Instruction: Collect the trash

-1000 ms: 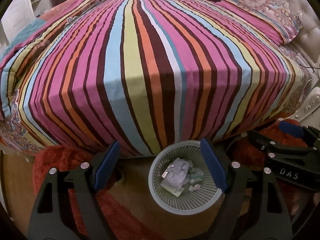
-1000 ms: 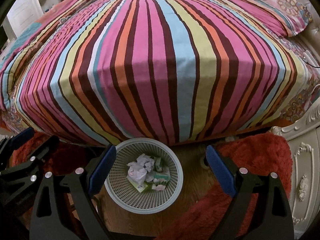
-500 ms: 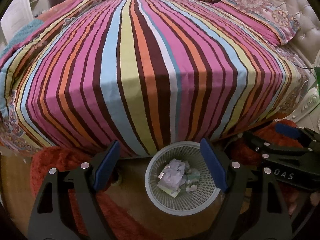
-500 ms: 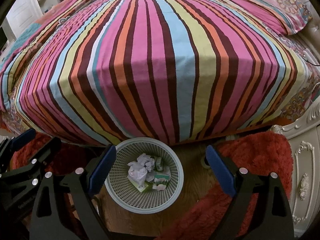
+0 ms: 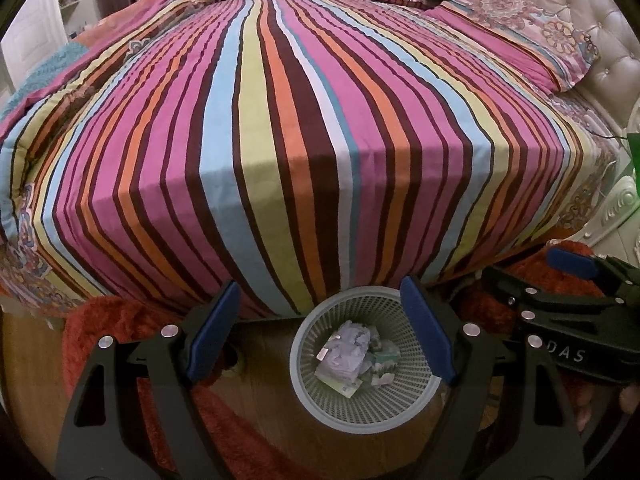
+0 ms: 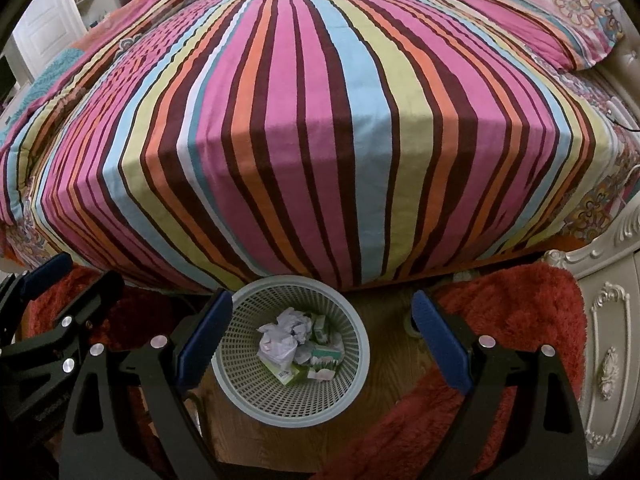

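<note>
Wastebasket (image 6: 290, 354) on the floor (image 6: 384, 344) at the foot edge of the bed (image 6: 320, 120), touching no rug. Crumpled paper (image 6: 286, 334) and small cartons (image 6: 326, 354) inside the basket. Rug (image 6: 508, 340) to the right, another rug (image 5: 112, 320) to the left. Pillows (image 5: 520, 28) at the far right corner of the bed, against the headboard (image 5: 576, 8). Cabinet (image 6: 608, 320) right of the rug.

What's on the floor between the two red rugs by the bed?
The mesh wastebasket holding crumpled paper, on bare wood floor, between the red rugs; clearest in the right wrist view.
</note>
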Motion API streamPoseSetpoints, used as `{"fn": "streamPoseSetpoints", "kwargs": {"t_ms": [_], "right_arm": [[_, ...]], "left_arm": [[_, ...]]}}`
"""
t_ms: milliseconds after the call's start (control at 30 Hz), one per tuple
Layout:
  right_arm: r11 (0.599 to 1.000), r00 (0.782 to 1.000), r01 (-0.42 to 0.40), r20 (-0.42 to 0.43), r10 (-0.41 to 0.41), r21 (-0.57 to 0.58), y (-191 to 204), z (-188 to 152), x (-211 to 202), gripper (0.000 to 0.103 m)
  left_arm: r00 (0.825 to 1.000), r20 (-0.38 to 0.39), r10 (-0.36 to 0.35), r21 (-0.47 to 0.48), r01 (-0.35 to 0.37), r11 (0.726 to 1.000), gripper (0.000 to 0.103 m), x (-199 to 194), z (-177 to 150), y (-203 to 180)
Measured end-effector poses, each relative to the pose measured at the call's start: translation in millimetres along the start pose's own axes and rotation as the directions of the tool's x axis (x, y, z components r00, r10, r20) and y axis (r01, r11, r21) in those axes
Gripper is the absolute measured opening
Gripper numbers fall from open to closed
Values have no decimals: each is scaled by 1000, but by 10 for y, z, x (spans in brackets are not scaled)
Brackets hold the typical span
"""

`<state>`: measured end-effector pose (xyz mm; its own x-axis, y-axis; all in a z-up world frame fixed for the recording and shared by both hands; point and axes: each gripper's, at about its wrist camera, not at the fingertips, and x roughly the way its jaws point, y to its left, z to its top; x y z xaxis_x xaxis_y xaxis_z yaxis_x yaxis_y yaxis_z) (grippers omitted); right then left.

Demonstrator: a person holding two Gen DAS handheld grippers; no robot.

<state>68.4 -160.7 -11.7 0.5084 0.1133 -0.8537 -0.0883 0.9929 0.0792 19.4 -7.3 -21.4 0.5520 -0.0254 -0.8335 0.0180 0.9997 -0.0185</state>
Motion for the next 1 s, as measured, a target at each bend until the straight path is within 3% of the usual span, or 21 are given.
{"fn": "streamPoseSetpoints", "kwargs": {"t_ms": [733,1000], "right_arm": [[1000,1000,0,-1,0,0,15,1,3,87],[1000,1000,-7,-8,7,-3,15,-8,15,87]], "left_arm": [[999,-26,-25,-10,24,1000,80,73,3,10],[1000,-3,19,-2,-19,1000,80,46,-3,8]]}}
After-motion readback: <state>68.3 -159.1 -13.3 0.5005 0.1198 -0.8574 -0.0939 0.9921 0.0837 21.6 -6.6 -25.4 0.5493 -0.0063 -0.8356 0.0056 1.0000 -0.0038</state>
